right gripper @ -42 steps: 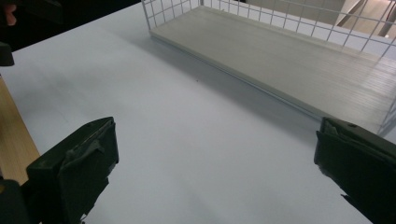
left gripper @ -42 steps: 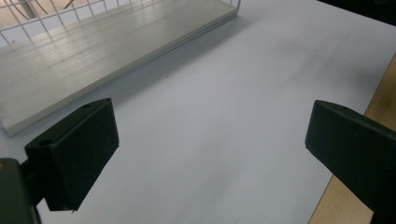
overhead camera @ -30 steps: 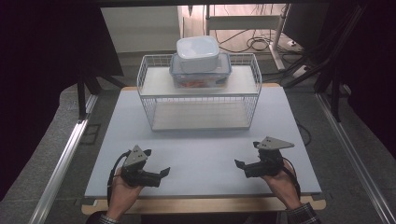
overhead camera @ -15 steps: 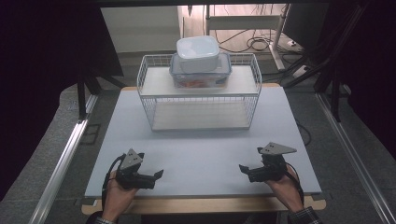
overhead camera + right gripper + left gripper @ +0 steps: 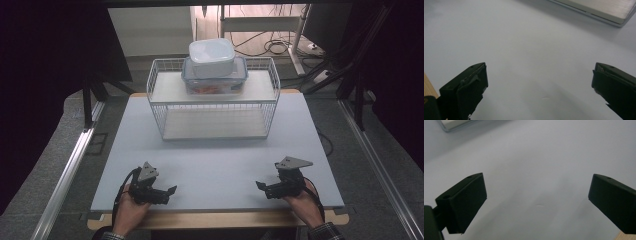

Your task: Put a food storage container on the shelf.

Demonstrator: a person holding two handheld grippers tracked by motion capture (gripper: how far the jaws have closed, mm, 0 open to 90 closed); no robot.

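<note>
My left gripper (image 5: pixel 169 192) rests low near the front left of the white table top (image 5: pixel 215 160), held by a hand, and its jaws stand wide apart over bare surface in the left gripper view (image 5: pixel 536 195). My right gripper (image 5: pixel 261 187) sits near the front right, also open, with nothing between its jaws (image 5: pixel 539 80). At the back stands a white wire shelf rack (image 5: pixel 214 100). On its upper shelf lies a clear lidded food container (image 5: pixel 215 79) with reddish contents, and a white lidded box (image 5: pixel 212 56) is stacked on top of it.
A wooden edge (image 5: pixel 215 218) runs along the table's front. Metal rails (image 5: pixel 70 165) flank the table on both sides. Cables (image 5: pixel 270 45) lie on the floor behind the rack. The rack's lower shelf (image 5: pixel 214 125) holds nothing.
Both grippers have drawn back toward the front edge of the table and lowered. Both have stayed open. The rack and containers have not moved.
</note>
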